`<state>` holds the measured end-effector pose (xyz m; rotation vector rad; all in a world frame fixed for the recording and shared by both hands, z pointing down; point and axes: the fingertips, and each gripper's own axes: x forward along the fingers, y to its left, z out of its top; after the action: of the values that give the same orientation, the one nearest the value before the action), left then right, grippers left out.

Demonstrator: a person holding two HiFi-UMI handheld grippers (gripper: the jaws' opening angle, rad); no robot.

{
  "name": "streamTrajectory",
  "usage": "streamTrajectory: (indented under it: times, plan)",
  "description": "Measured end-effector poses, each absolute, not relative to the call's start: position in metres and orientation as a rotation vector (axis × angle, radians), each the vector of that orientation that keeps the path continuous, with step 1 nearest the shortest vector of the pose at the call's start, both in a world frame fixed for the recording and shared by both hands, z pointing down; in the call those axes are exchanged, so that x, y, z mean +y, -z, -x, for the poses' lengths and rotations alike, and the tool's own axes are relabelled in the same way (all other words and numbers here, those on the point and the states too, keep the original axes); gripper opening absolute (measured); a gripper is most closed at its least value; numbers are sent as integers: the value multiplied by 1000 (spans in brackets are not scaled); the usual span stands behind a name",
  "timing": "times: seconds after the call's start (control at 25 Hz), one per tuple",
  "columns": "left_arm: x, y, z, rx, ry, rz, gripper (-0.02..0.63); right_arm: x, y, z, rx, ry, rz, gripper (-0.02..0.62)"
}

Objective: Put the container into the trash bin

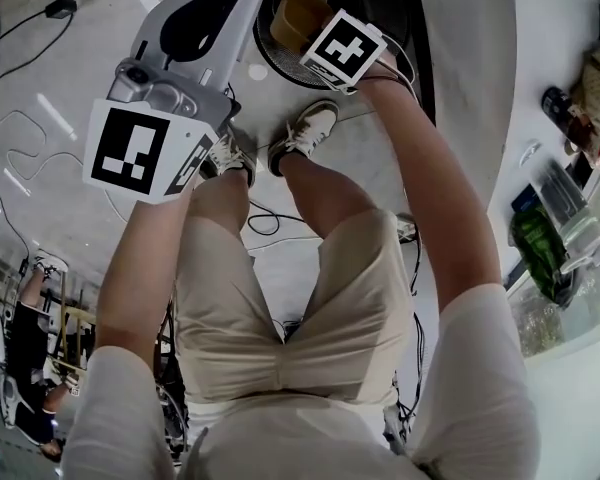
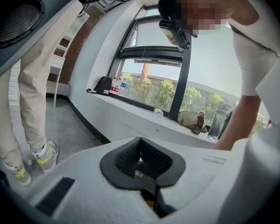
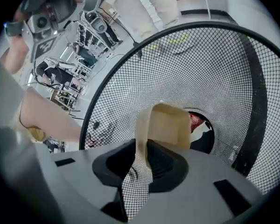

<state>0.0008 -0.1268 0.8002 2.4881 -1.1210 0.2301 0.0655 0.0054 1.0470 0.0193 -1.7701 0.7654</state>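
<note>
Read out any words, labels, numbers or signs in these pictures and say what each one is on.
No text can be read.
Left marker cube: black-and-white square pattern, no letters.
Right marker cube: the same.
Bottles on the windowsill: labels too small.
Green packet: print blurred.
Container: no print shows.

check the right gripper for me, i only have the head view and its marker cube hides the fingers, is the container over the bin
observer: yes, in the right gripper view the container lines up with the open mouth of the mesh trash bin, netting round it on every side
operator: are the fingers clamped on it
observer: no, the right gripper's fingers stand apart, one thin wall of the container between them, netting visible through the gap
operator: anything in the bin already
observer: something red lies at the bottom, can't tell what
</note>
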Motion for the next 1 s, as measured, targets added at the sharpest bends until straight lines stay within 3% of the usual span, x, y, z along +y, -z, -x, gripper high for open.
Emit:
streamTrajectory:
  times: [0.12, 0.48, 0.72, 1.0]
  plan:
    - [-124, -795, -1, -1123, -230, -2485, 17, 4, -1035, -62, -1791, -771, -32, 118]
    - [-124, -745, -18, -1060, -240, -2530, 17, -17, -973, -68, -1889, -786, -207, 160]
    - [-113, -686, -29, -1027, -249, -2568, 17, -27, -895, -68, -2018, -811, -375, 3]
    - [-101, -609, -20, -1022, -237, -2591, 17, -31, -799, -72, -2084, -790, -525, 2]
